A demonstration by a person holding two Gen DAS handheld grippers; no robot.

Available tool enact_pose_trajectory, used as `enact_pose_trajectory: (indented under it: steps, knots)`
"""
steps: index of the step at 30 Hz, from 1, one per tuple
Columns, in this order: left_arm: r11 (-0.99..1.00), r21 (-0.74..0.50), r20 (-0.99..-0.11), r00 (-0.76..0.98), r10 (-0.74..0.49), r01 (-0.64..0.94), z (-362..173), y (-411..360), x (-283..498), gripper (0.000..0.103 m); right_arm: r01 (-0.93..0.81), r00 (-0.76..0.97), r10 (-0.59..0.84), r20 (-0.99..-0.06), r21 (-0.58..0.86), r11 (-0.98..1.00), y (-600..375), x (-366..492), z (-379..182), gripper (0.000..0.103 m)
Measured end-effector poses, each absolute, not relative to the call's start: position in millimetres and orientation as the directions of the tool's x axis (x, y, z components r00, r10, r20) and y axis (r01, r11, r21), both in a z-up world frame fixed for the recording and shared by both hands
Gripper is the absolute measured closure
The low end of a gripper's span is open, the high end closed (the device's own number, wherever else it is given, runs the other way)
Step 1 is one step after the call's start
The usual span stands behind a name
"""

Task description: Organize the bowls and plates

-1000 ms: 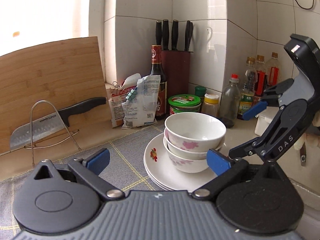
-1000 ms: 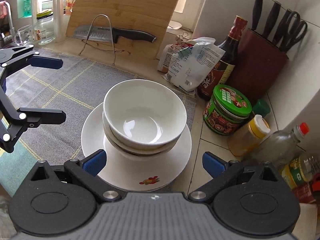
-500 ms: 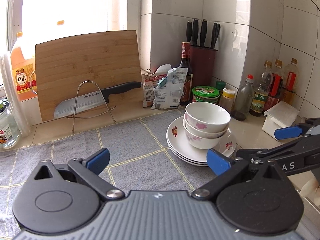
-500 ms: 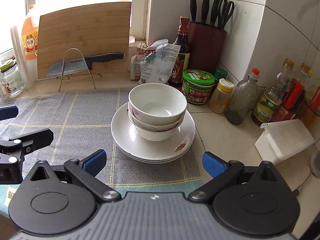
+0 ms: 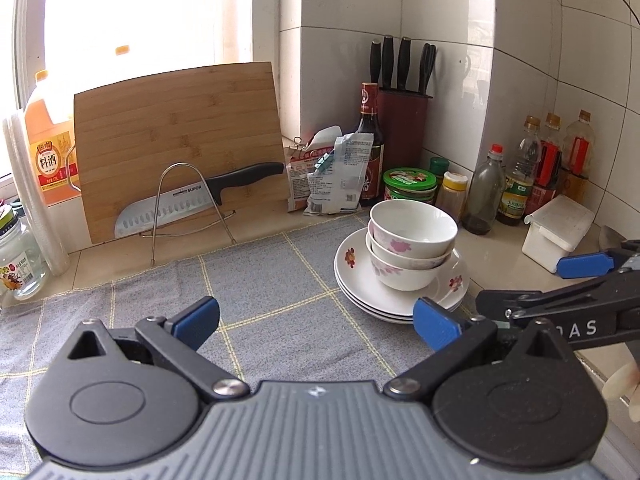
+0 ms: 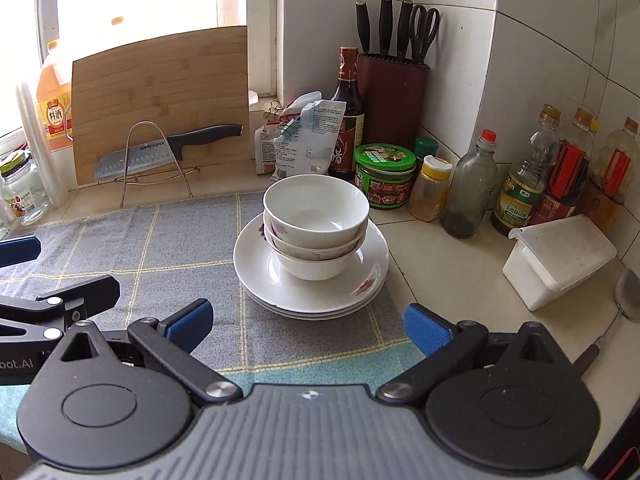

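A stack of white floral bowls (image 5: 412, 242) (image 6: 316, 224) sits nested on a stack of white plates (image 5: 352, 276) (image 6: 256, 264) at the right edge of the grey checked mat (image 5: 260, 280) (image 6: 160, 240). My left gripper (image 5: 316, 320) is open and empty, held back from the stack over the mat. My right gripper (image 6: 306, 322) is open and empty, a short way in front of the stack. It also shows at the right of the left wrist view (image 5: 532, 280).
Behind the stack stand a green-lidded jar (image 6: 384, 176), sauce bottles (image 6: 468, 188), a knife block (image 6: 392, 84) and snack bags (image 6: 300, 136). A cutting board (image 5: 180, 144) with a cleaver on a wire rack (image 5: 188, 200) leans at the back left. A white box (image 6: 560, 260) lies to the right.
Both grippers have pulled back and away from the stacked dishes, which now look smaller and farther off. The dishes have not moved. Both grippers stay open.
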State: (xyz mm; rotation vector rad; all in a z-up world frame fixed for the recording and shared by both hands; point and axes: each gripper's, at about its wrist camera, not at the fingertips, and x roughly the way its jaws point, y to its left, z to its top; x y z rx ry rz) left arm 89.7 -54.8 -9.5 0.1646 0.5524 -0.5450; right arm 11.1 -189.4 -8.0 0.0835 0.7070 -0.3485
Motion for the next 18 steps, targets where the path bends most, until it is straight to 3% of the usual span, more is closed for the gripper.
enact_pose_trajectory:
  steps: [18]
  knots:
    - [0.845, 0.016, -0.531, 0.721, -0.446, 0.534, -2.3, -56.1, 89.6, 0.001, 0.353, 0.714, -0.294, -0.636, -0.037, 0.935, -187.6, 8.3, -2.1, 0.000]
